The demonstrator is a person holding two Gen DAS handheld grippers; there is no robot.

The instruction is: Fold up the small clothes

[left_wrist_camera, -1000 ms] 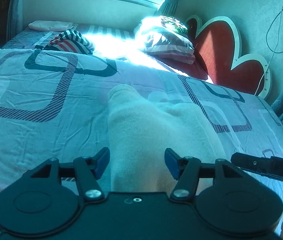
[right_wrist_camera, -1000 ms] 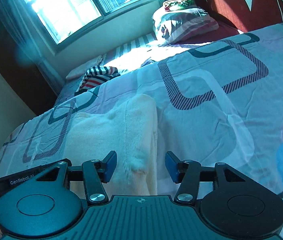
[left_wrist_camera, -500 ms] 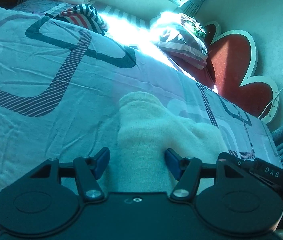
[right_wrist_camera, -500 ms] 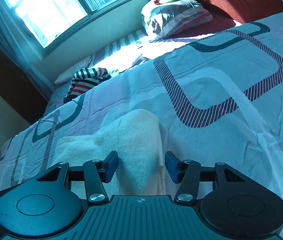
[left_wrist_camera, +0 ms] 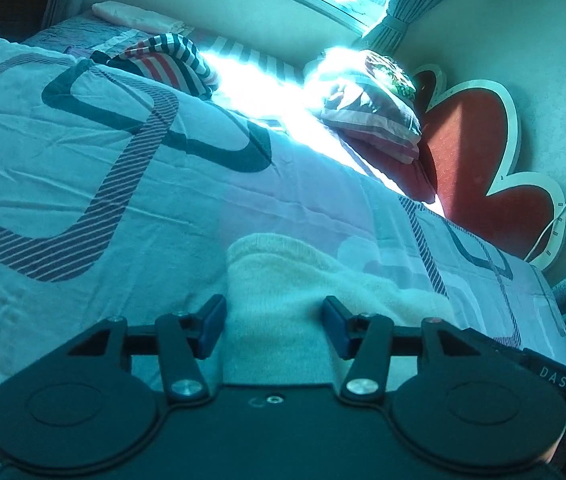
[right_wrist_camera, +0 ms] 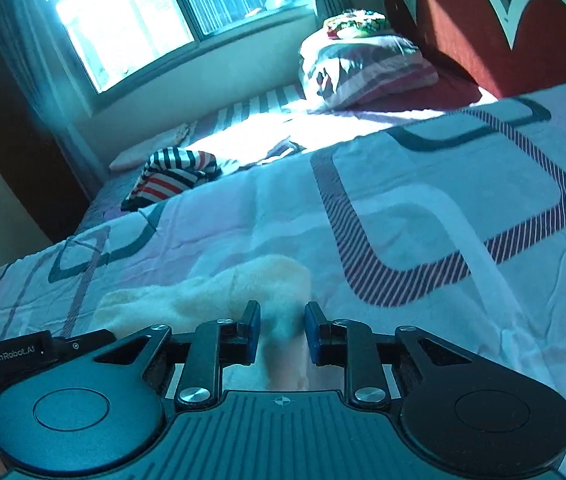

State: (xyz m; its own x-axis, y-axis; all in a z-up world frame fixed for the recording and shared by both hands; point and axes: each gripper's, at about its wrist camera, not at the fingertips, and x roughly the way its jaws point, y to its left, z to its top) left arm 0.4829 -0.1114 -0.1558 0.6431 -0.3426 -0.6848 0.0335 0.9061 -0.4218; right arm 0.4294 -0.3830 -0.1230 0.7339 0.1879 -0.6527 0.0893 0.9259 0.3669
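Observation:
A cream fuzzy small garment (left_wrist_camera: 283, 280) lies flat on the patterned bedspread (left_wrist_camera: 83, 168). My left gripper (left_wrist_camera: 273, 326) is open, its blue pads astride the garment's near left part. In the right wrist view the same garment (right_wrist_camera: 211, 300) runs left from my right gripper (right_wrist_camera: 281, 336). Its jaws have narrowed around the garment's right edge, with a small gap still showing beside the cloth. The near hem is hidden under both gripper bodies.
A striped red, white and black garment (left_wrist_camera: 171, 64) lies at the bed's far side, also in the right wrist view (right_wrist_camera: 175, 176). A pillow pile (left_wrist_camera: 371, 108) sits by the red heart-shaped headboard (left_wrist_camera: 475, 152). A window (right_wrist_camera: 155, 12) is beyond the bed.
Both grippers have dropped low over the garment's near edge. My right gripper's jaws have closed in from wide open to a narrow gap around the cloth. The left stays open.

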